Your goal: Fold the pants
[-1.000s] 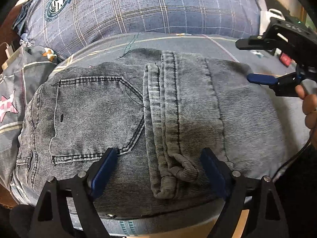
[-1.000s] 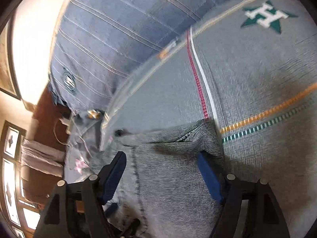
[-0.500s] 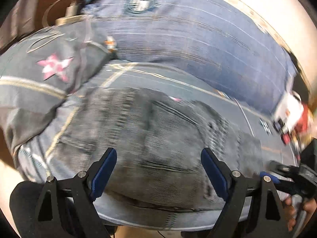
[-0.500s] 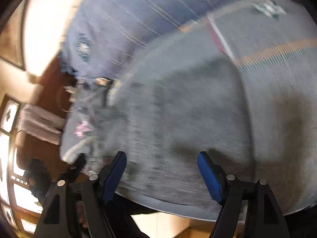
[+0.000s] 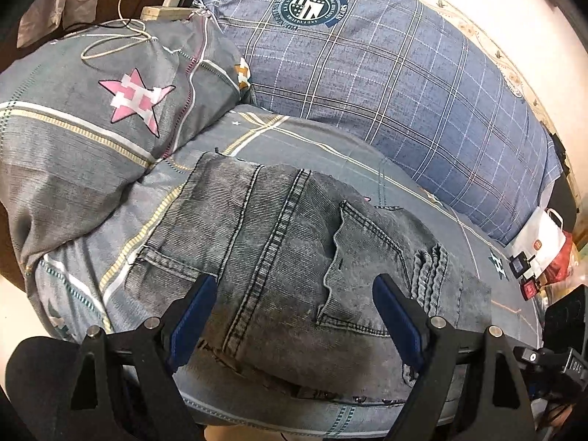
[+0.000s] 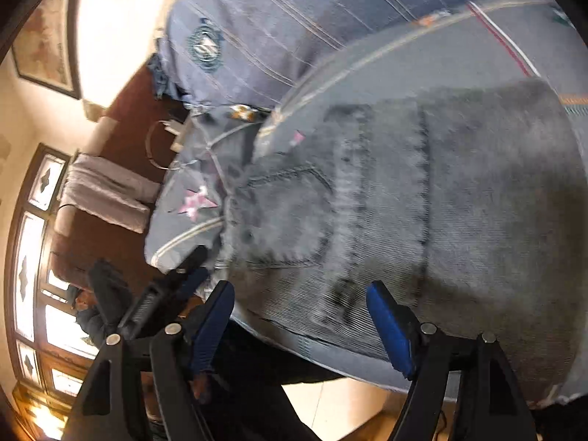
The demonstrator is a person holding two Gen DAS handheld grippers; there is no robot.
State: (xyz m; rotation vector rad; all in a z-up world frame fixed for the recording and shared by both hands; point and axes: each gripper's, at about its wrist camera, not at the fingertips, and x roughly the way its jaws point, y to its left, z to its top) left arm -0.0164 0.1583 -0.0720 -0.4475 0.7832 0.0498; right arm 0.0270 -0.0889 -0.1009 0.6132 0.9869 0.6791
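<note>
The folded grey jeans (image 5: 294,257) lay in a compact bundle near the front edge of the bed, on a grey bedsheet (image 5: 323,147) crossed by yellow and white stripes. A back pocket (image 5: 360,257) faced up, and the doubled leg hems (image 5: 430,275) sat on the right side of the bundle. Behind the jeans rested a blue plaid pillow (image 5: 386,66) with a round crest; to the left was a grey pillow (image 5: 92,110) bearing a pink star, with a white charger cable (image 5: 121,33) looped over its far end.

The left gripper (image 5: 294,316) hovered above the near part of the jeans, its blue-padded fingers (image 5: 191,316) spread wide with nothing clamped between them; whether the tips touched the cloth could not be told. The right gripper (image 6: 301,323) hung at the front edge of the bundle, likewise wide open and holding nothing. Its view was blurred, yet the jeans (image 6: 422,202) filled most of it, and the left gripper (image 6: 161,294) showed at the lower left beside the bed's corner. In the left view, the black body of the right gripper (image 5: 551,360) sat at the lower right.
</note>
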